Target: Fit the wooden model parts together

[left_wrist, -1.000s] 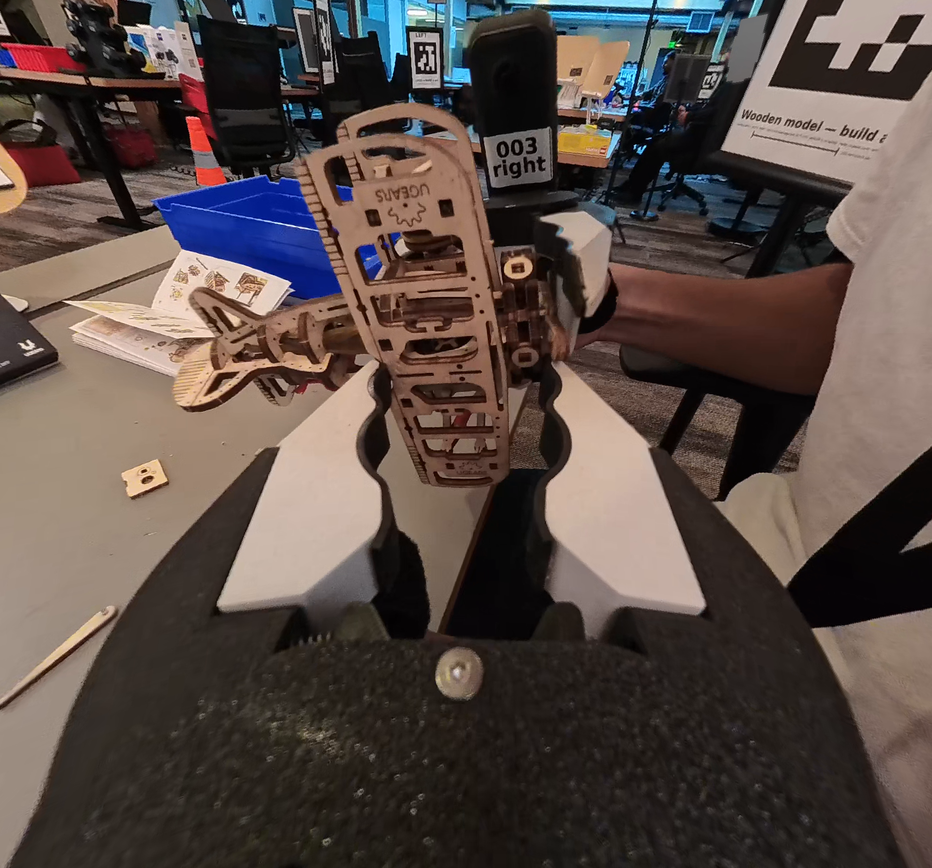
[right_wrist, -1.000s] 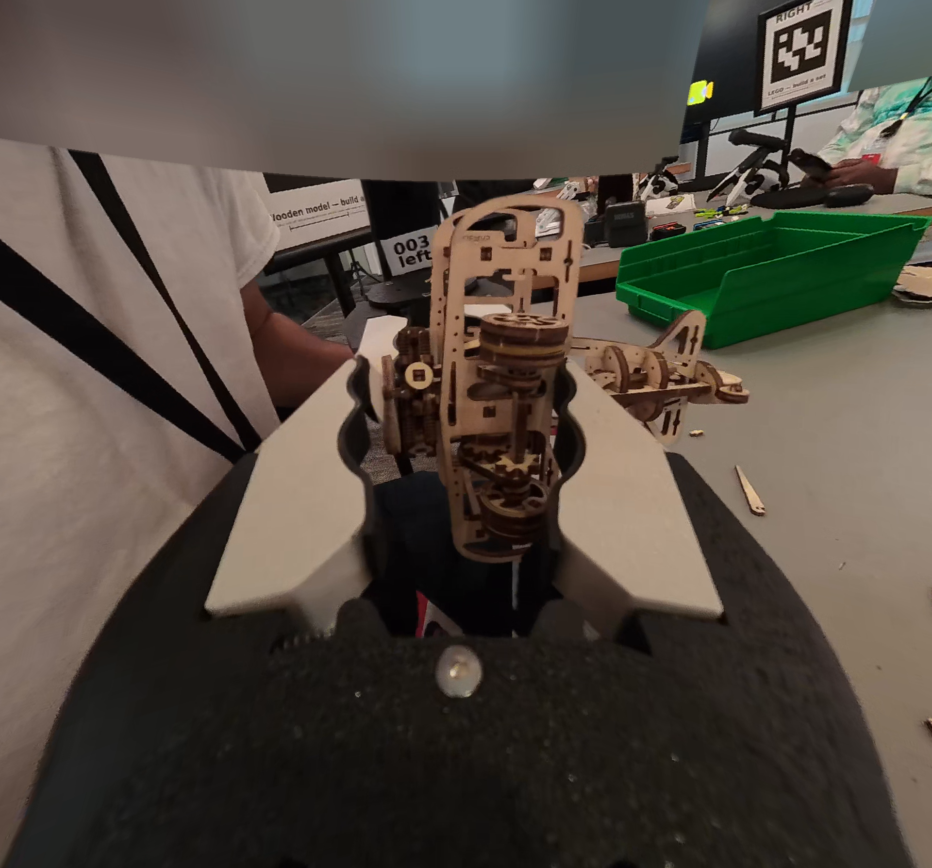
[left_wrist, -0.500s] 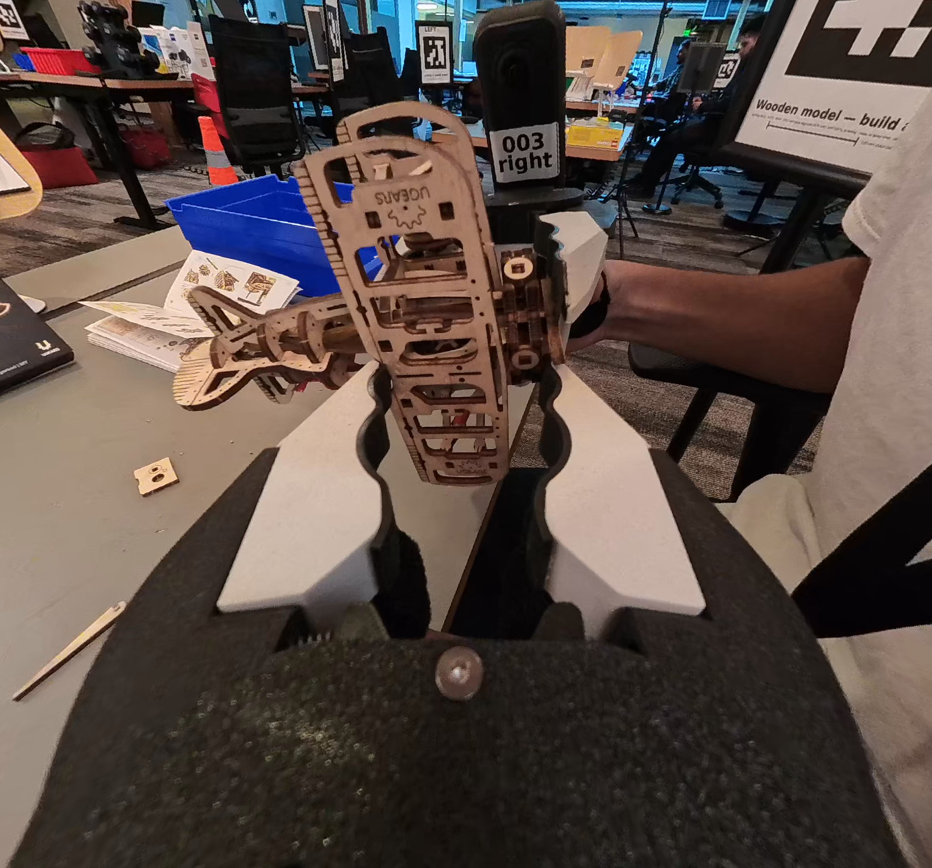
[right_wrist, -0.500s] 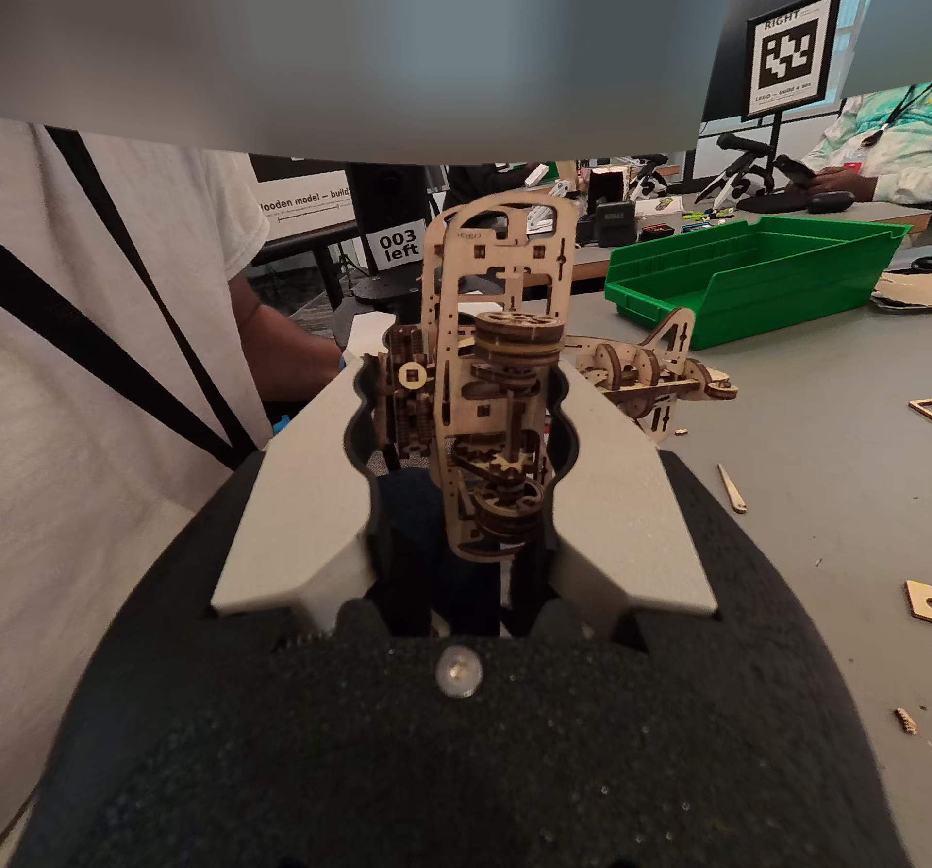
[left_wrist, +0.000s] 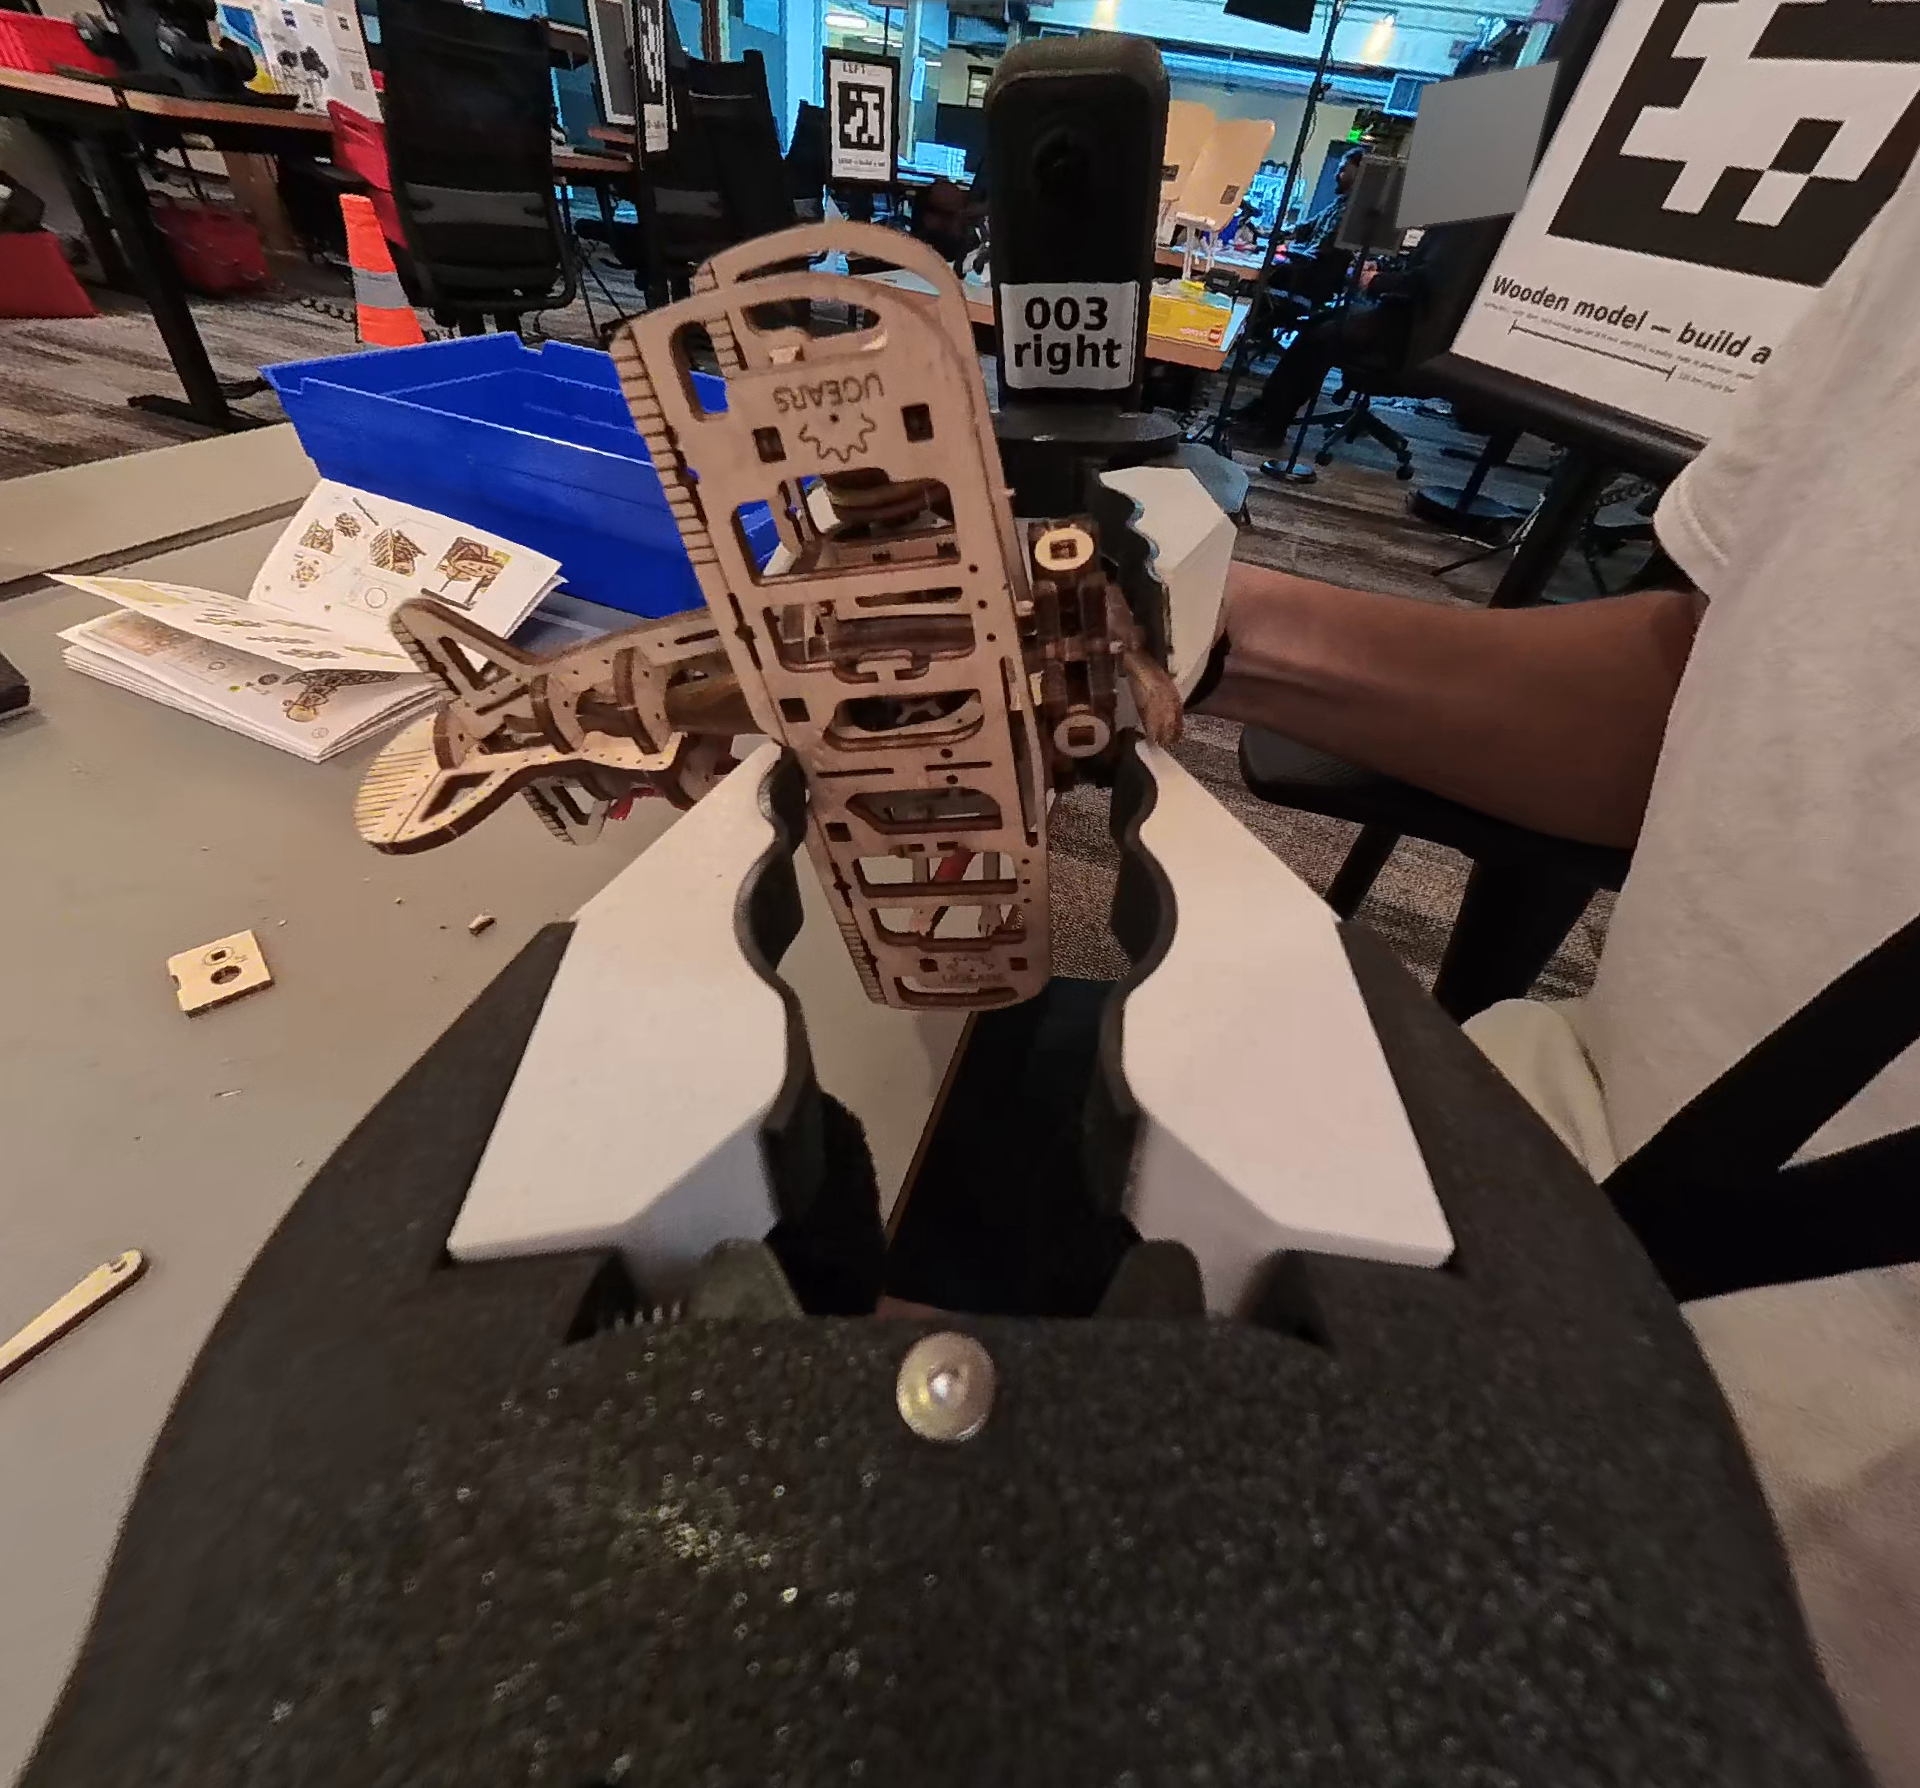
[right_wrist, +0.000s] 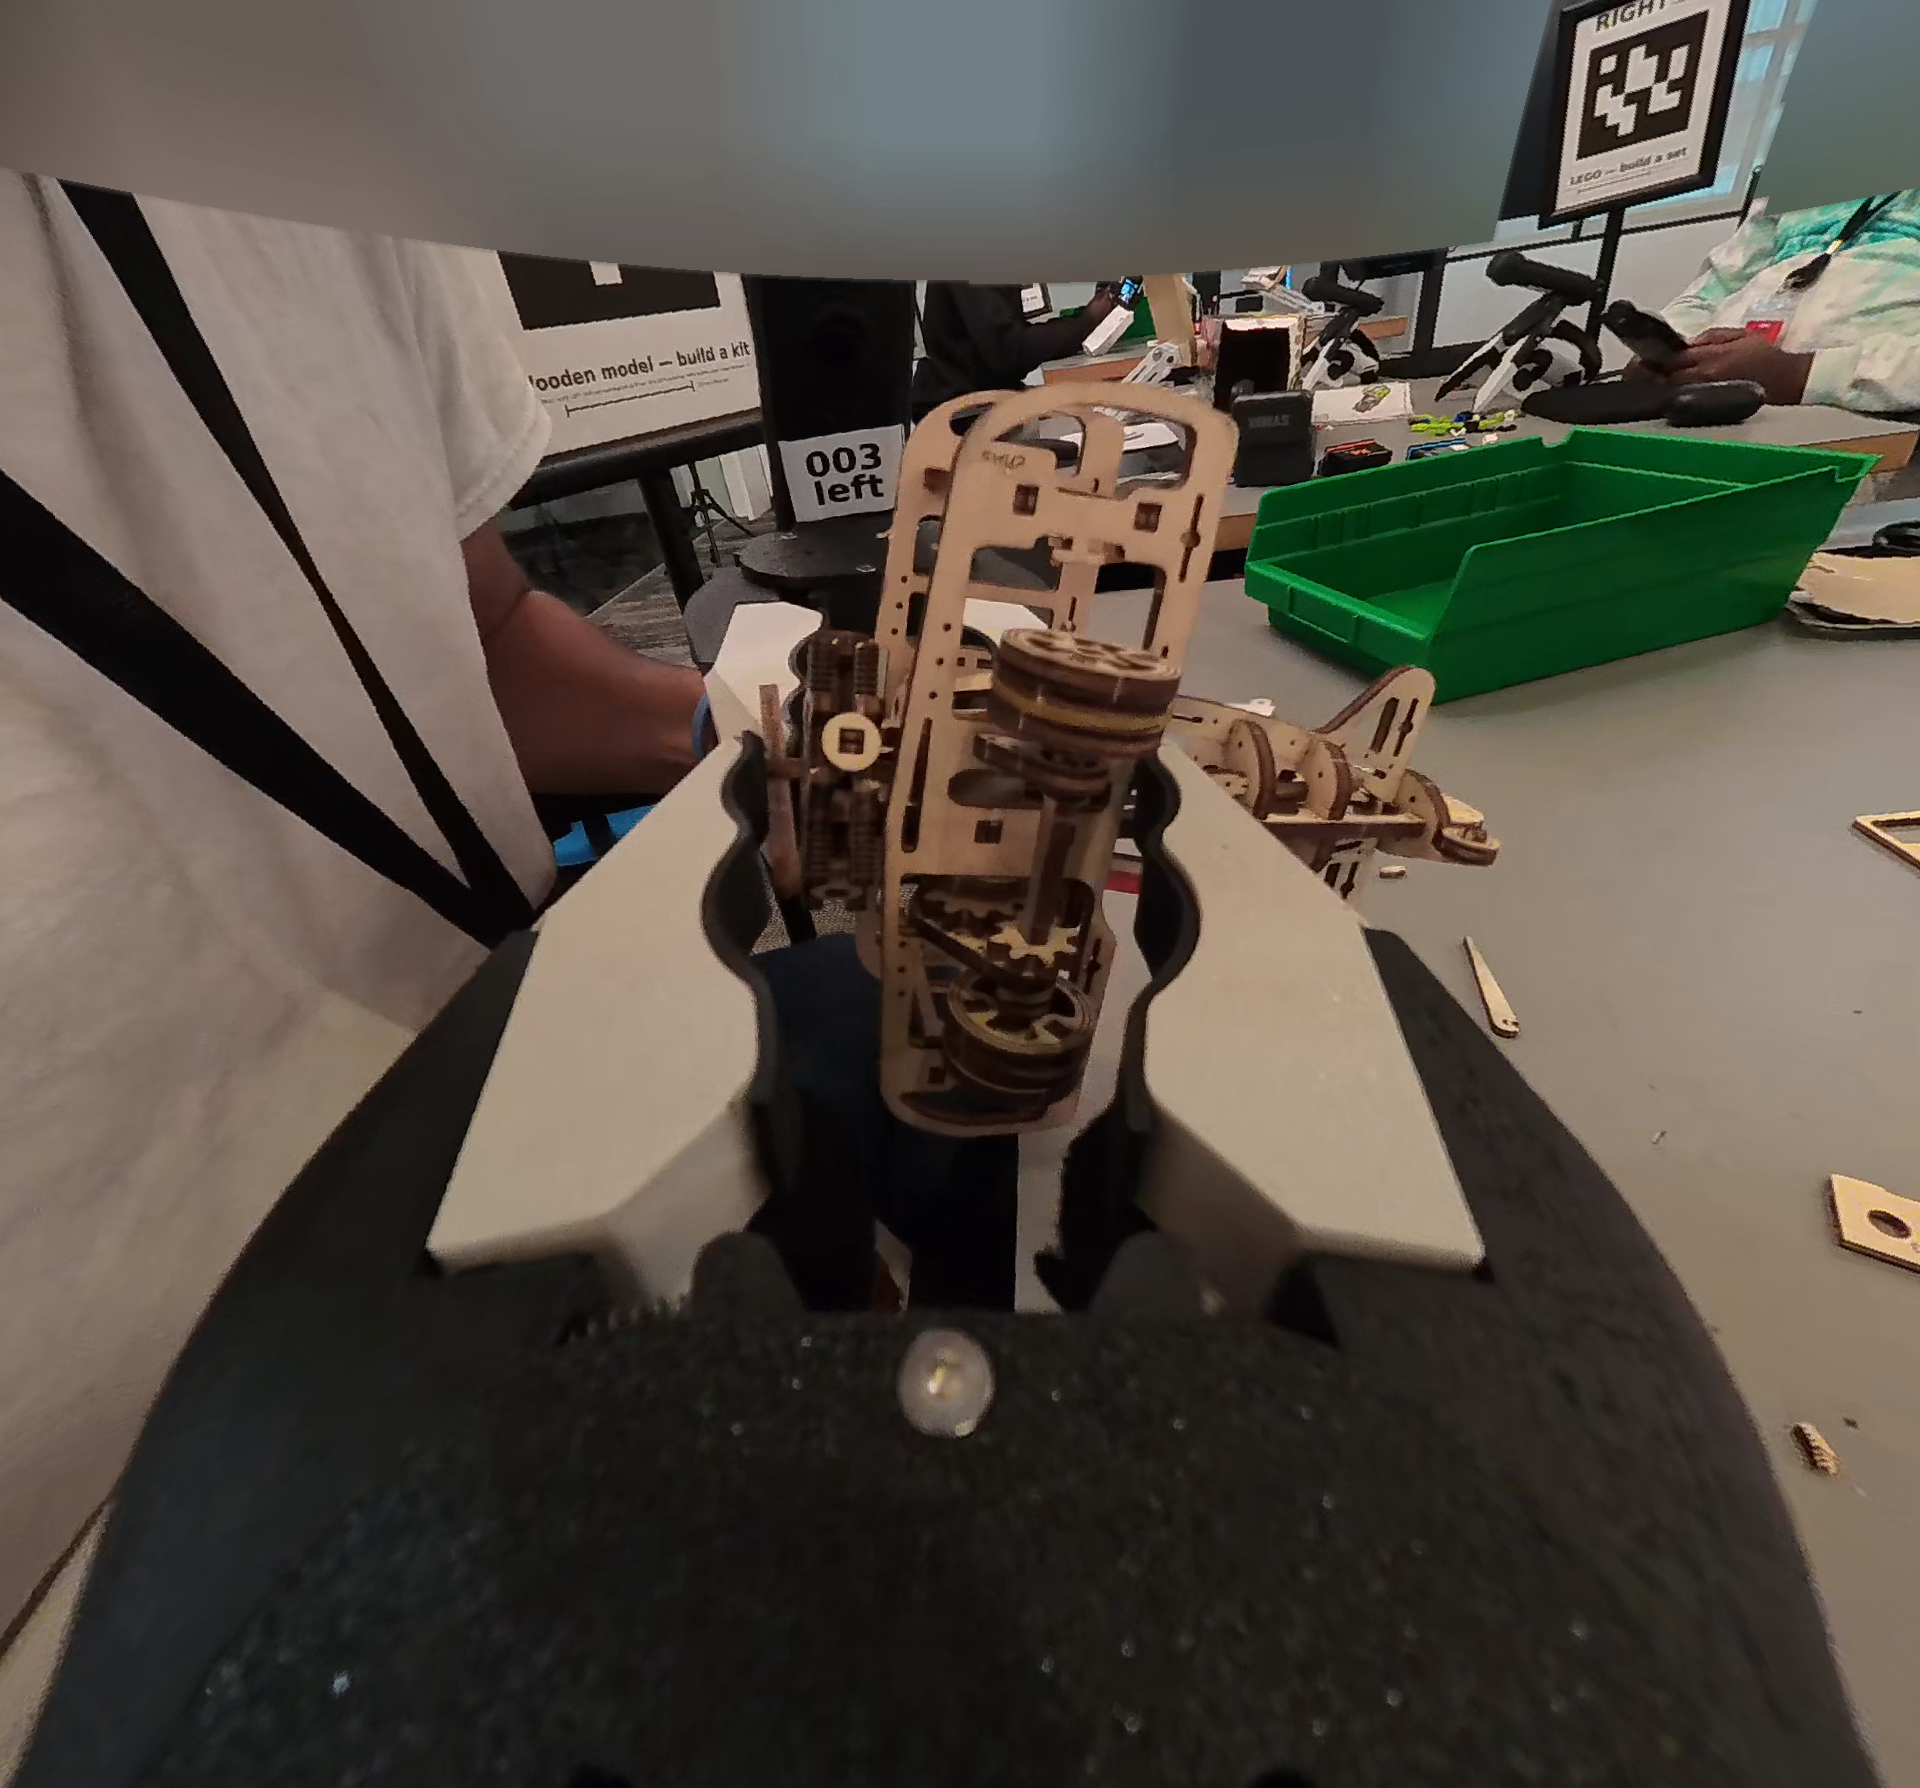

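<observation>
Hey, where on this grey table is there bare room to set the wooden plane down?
Free: grey table between green bin and wooden stick. Crowded: by the blue bin, where the instruction booklet and square offcut lie.

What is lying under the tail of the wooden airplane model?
Under the wooden airplane model tail lies an open instruction booklet on the grey table. The tail hides part of the booklet.
</observation>
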{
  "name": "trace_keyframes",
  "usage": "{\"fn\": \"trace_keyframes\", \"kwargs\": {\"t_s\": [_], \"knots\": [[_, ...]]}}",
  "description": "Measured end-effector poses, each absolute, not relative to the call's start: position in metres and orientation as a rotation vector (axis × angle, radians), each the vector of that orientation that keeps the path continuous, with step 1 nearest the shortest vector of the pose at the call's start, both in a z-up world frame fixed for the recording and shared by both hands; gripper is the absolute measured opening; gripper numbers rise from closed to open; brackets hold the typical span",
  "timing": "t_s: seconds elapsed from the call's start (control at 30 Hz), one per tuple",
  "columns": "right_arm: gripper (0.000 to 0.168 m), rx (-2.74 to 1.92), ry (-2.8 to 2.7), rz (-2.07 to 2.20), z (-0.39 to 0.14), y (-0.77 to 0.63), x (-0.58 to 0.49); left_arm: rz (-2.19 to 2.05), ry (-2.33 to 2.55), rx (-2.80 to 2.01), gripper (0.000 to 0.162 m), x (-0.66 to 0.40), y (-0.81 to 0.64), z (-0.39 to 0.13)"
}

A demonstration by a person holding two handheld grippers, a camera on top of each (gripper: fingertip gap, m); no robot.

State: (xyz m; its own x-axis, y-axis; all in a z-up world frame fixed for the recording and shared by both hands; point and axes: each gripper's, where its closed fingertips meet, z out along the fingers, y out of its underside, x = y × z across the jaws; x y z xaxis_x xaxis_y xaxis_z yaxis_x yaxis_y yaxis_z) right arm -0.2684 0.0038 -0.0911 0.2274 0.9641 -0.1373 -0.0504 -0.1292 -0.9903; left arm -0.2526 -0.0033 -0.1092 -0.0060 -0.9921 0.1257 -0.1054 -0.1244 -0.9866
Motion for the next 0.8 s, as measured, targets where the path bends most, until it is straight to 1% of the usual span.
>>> {"fn": "trace_keyframes", "kwargs": {"t_s": [0.23, 0.67, 0.8], "knots": [[0.071, -1.374, -0.956, 1.100, -0.0942, 0.0044, -0.2674, -1.249, 1.235, -1.382, 0.057, -0.2504, -0.0037, -0.1107], [0.068, -1.329, -0.996, 1.064, -0.0933, -0.0003, -0.2665, -1.153, 1.250, -1.340, 0.057, -0.2482, -0.0060, -0.1104], [0.070, -1.356, -0.952, 1.066, -0.0912, 0.0023, -0.2681, -1.118, 1.253, -1.338, 0.057, -0.2476, -0.0031, -0.1125]]}}
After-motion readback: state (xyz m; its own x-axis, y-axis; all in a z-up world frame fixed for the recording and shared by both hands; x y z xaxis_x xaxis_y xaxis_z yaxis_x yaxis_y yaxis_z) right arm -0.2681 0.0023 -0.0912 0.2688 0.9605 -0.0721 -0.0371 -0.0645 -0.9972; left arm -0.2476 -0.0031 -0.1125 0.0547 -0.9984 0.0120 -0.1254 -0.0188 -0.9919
